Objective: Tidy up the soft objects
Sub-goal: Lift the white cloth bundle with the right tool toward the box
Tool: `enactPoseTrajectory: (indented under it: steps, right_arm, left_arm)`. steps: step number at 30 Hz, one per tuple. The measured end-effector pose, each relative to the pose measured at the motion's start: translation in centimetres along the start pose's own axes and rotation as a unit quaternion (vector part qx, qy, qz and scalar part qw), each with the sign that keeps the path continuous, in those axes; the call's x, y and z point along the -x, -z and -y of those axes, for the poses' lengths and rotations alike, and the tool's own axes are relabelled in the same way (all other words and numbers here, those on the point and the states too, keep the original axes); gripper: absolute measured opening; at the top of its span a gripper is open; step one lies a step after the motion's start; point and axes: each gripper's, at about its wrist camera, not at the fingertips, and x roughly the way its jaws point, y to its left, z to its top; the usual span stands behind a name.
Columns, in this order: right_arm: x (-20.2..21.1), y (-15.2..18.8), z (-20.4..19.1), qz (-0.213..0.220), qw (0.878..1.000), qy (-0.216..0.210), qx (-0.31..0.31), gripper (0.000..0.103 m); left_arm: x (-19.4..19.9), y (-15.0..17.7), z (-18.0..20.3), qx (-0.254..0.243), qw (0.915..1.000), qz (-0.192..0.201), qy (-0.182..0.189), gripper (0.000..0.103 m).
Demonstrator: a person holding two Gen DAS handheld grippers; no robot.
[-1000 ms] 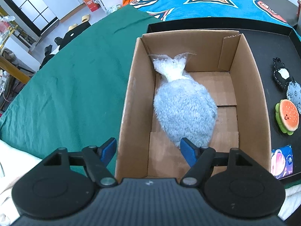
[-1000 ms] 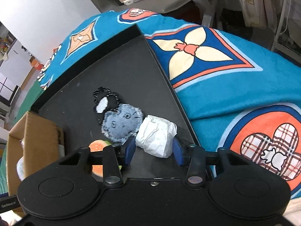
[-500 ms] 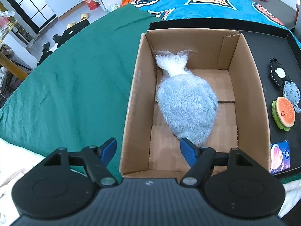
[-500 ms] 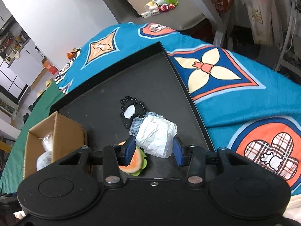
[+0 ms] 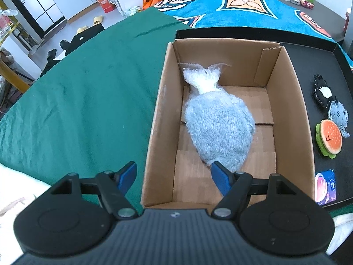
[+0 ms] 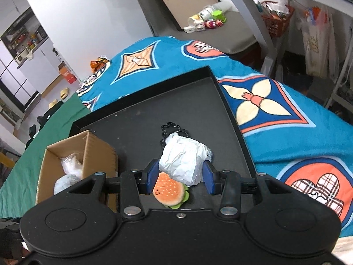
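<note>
My right claw [image 6: 180, 177] was clenched on the white crumpled bundle [image 6: 183, 162], held in the air above the black tray [image 6: 141, 123] and the burger plush [image 6: 171, 191]. My left claw [image 5: 174, 176] hung released over the cardboard box [image 5: 154, 119], where the grey fluffy plush [image 5: 218, 128] lay.

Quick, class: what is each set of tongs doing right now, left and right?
Left tongs: open, holding nothing, above the near end of the cardboard box.
Right tongs: closed on the white crumpled bundle.
</note>
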Motion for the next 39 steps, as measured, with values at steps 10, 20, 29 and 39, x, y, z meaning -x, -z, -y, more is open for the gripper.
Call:
enactPoseTrajectory:
  steps: [10,20,29,39]
  right_arm:
    - [0.9,-0.1,-3.3,0.014,0.999,-0.012,0.043,0.042]
    - [1.3,0.1,-5.9,0.019,0.997,-0.016,0.072,0.042]
    - [1.9,0.5,-9.0,0.025,0.993,-0.039,0.109,0.042]
    - [1.9,1.5,-12.5,0.017,0.988,-0.062,0.144,0.042]
  left_arm:
    - [-0.2,0.3,-1.0,0.01,0.9998,0.003,0.014,0.073]
    - [-0.4,0.5,-2.0,0.028,0.9992,0.008,0.027,0.07]
    - [-0.6,1.1,-2.9,0.039,0.9982,0.013,0.043,0.049]
    - [-1.1,1.4,-4.2,0.056,0.9966,0.014,0.059,0.012]
